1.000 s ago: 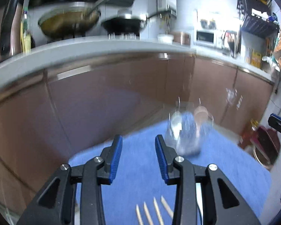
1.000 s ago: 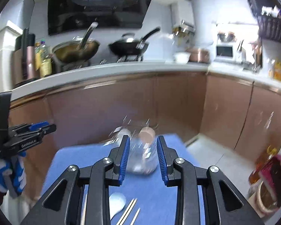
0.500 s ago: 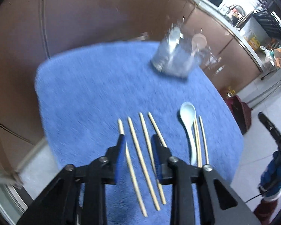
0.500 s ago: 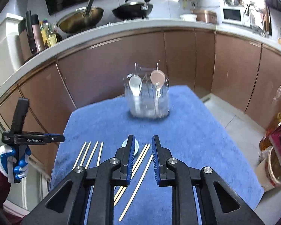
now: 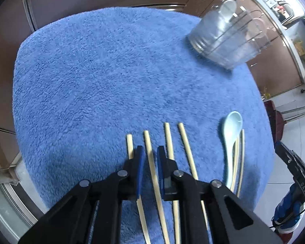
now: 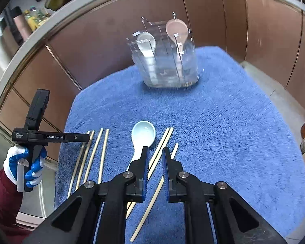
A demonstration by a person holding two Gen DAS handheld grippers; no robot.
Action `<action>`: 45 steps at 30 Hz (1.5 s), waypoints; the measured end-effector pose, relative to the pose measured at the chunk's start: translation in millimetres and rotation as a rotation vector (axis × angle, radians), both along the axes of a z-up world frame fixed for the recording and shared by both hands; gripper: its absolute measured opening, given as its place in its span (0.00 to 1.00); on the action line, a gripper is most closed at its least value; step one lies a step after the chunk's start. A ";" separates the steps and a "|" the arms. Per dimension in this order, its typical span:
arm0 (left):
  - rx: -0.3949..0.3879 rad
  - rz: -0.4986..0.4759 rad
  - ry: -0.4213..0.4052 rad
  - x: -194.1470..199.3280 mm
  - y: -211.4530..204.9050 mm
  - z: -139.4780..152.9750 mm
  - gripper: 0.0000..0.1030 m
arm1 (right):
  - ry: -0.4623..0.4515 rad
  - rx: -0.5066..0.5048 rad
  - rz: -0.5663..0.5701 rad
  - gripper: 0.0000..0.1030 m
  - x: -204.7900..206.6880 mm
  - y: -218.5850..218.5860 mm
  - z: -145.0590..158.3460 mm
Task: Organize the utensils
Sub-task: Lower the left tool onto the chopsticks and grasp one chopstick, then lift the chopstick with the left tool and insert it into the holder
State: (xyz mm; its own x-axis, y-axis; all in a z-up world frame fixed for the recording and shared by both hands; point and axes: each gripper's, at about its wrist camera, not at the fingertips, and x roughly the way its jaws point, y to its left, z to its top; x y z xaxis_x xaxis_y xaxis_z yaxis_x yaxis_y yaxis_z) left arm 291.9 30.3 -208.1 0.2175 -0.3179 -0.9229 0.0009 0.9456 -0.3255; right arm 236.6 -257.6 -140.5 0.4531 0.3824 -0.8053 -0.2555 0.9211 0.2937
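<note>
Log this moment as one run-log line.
left gripper: closing around chopstick | right gripper: closing over chopsticks | spoon: on towel

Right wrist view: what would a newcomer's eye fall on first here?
Probably the clear acrylic holder at the far end of the blue towel, with a white and a pink spoon standing in it. Nearer, a pale blue spoon lies among loose chopsticks. The right gripper is closing low over a chopstick pair, not yet pinching; the left gripper likewise straddles one.

Both tongs — left (image 5: 148, 154), right (image 6: 155, 155) — point steeply down, jaws closing.
</note>
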 end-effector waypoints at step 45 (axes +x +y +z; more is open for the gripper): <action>-0.029 0.037 -0.084 -8.1 6.7 18.2 0.04 | 0.229 -0.031 -0.114 0.06 81.5 34.2 -48.9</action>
